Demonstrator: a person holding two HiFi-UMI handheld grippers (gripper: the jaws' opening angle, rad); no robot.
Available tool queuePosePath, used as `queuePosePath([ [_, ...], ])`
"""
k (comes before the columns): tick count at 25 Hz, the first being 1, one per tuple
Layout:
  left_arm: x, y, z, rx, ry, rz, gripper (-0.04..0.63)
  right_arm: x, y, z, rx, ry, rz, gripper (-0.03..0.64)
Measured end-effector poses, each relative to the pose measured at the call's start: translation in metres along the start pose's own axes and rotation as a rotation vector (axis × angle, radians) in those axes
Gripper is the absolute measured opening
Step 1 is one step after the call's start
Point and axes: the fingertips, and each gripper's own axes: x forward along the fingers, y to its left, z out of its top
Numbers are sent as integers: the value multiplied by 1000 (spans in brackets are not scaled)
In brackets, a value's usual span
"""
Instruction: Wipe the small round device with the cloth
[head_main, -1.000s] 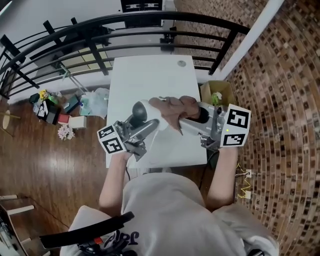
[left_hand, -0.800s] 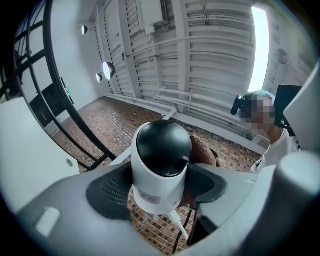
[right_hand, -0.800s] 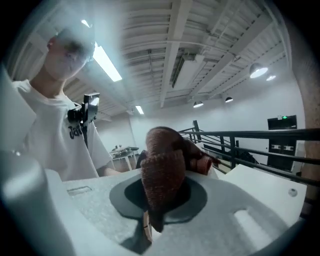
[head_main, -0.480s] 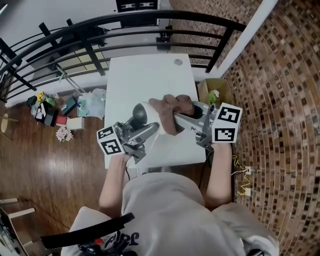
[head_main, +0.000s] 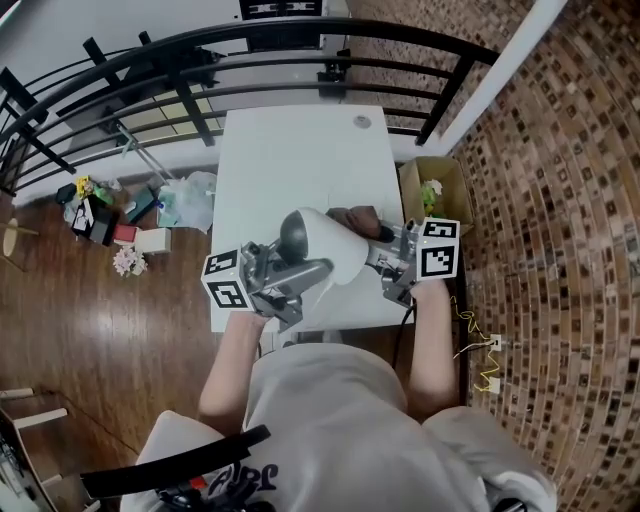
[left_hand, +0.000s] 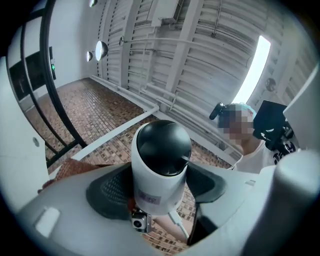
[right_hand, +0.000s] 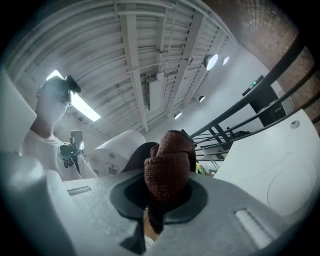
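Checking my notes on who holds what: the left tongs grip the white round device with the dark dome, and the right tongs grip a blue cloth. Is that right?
Not quite. The cloth in the right tongs is brown, not blue, as the right gripper view shows. The left tongs do grip the white round device with the dark dome.

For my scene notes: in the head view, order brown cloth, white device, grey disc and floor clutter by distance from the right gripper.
1. brown cloth, held by the right gripper
2. white device, just left
3. grey disc, table's far edge
4. floor clutter, far left
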Motion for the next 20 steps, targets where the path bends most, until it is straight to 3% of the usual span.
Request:
queuePosePath([
  [9,-19,29,41,0,-194,171,359,22,29,-24,-72,109,89,26],
  [17,-37,55,57,76,-245,365,359,17,63,-16,-222,199,84,26],
  [20,-49,62,58,98,-244,428,359,15,85,-1,-290,181,111,26],
])
